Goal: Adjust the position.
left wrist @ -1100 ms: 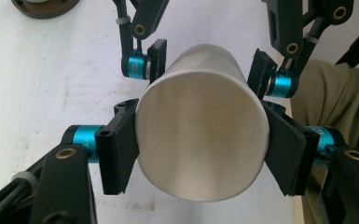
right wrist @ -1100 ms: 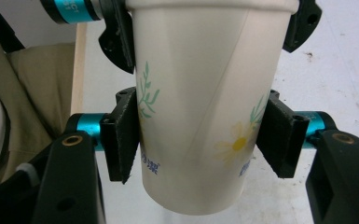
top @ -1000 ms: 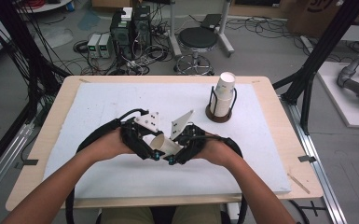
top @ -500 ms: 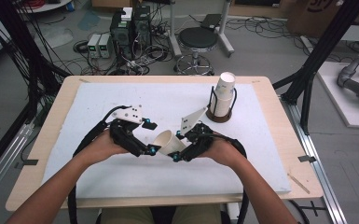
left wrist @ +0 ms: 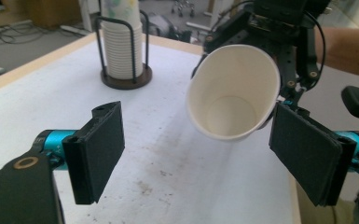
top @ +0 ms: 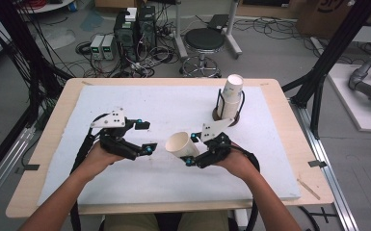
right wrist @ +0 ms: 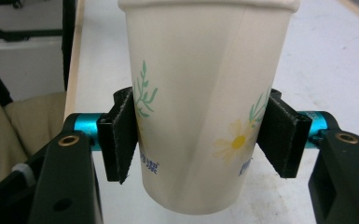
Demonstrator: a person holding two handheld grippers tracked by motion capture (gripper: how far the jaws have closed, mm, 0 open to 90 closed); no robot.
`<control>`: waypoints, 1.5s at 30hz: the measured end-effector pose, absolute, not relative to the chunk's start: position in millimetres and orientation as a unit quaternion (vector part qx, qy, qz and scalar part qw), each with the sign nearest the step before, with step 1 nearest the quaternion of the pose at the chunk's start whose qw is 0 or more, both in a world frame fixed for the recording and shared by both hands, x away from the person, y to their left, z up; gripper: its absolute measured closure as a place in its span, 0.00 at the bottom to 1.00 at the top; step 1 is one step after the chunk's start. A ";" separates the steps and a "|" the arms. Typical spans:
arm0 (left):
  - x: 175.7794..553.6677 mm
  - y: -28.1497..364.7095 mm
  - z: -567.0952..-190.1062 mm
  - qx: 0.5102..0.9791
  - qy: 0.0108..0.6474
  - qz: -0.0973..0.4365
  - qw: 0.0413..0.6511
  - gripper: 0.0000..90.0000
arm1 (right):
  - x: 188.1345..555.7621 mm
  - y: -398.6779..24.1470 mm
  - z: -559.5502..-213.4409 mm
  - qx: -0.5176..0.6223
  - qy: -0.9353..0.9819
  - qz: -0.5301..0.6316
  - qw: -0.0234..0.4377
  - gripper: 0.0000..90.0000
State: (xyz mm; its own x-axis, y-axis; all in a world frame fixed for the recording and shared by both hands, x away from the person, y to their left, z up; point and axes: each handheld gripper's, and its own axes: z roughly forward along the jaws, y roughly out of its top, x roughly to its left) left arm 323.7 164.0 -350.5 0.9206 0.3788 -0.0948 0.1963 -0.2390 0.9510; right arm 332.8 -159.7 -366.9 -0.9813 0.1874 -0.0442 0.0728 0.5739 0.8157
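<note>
A white paper cup [top: 179,143] sat a little below the middle of the high view, lying on its side in the air above the white table cover [top: 173,108], its open mouth turned toward the left of the frame. In the right gripper view the cup [right wrist: 200,107] filled the centre, printed with green leaves and a yellow daisy, and both black pads [right wrist: 121,135] pressed against its sides. The right gripper [top: 197,151] was therefore clamped on the cup, though its jaws had just eased slightly wider while the pads remained on the paper wall.

In the left gripper view the cup [left wrist: 233,93] showed at upper right, its empty inside and flat bottom facing the camera, held by the right gripper [left wrist: 284,42] behind it. The left gripper [left wrist: 200,154] had its jaws wide apart, with nothing between them, and its right pad stood just beside the cup's rim; whether they touched could not be told. In the high view the left gripper [top: 142,137] lay left of centre, near the cup's mouth.

Farther out, a stack of paper cups [top: 231,96] stood upright in a dark wire holder [top: 218,108] at the upper right of the cover, well apart from both hands. The same stack [left wrist: 121,42] appeared at upper left in the left gripper view.
</note>
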 end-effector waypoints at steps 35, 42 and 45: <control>309.9 205.5 -390.6 0.729 0.240 0.167 0.619 0.24 | 319.4 -249.9 -395.6 0.177 0.769 0.592 0.163 0.39; 306.3 210.9 -394.5 0.729 0.247 0.177 0.614 0.24 | 320.6 -250.3 -395.8 0.184 0.767 0.592 0.164 0.39; 304.9 211.5 -395.7 0.729 0.252 0.180 0.611 0.23 | 321.8 -249.3 -396.4 0.187 0.769 0.590 0.163 0.39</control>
